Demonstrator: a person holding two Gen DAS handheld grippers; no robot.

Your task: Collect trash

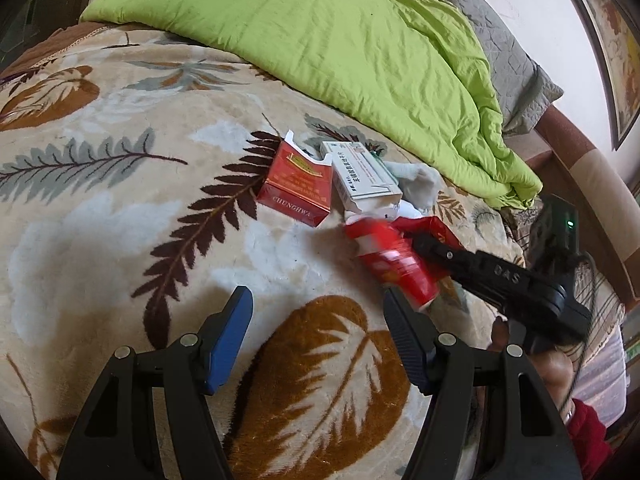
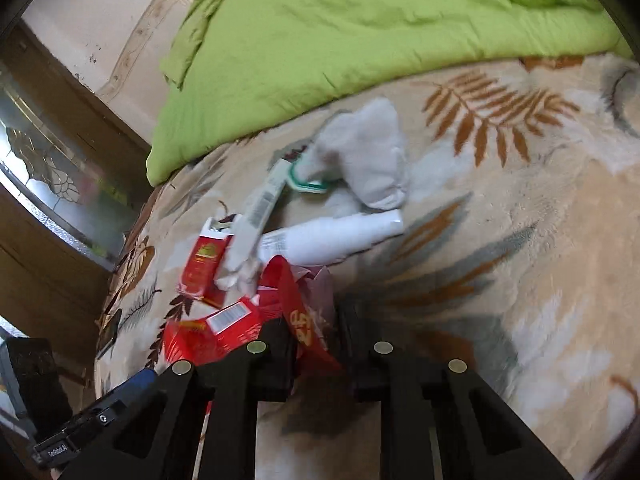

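Soft and fuzzy, the big blanket with brown and grey leaves covers the bed, and a green quilt lies bunched along its far side, with a grey quilt behind it near the white wall. By the bed in the right view stands a brown door with patterned glass. All the trash sits in one small pile on the blanket, close to the green quilt. A grey sock lies at the far end of the pile. Just beside it lies a white tube. A white box leans next to a red pack with its lid open. Nearest the claws is a crushed red pack, blurry in both views, and a red wrapper with gold print. The right claw is squeezed nearly closed on that red wrapper, which sticks up between its black fingers. The left claw hangs open over the blanket with nothing between its blue pads, and its right finger sits close to the crushed red pack. A hand in a red sleeve holds the right claw.
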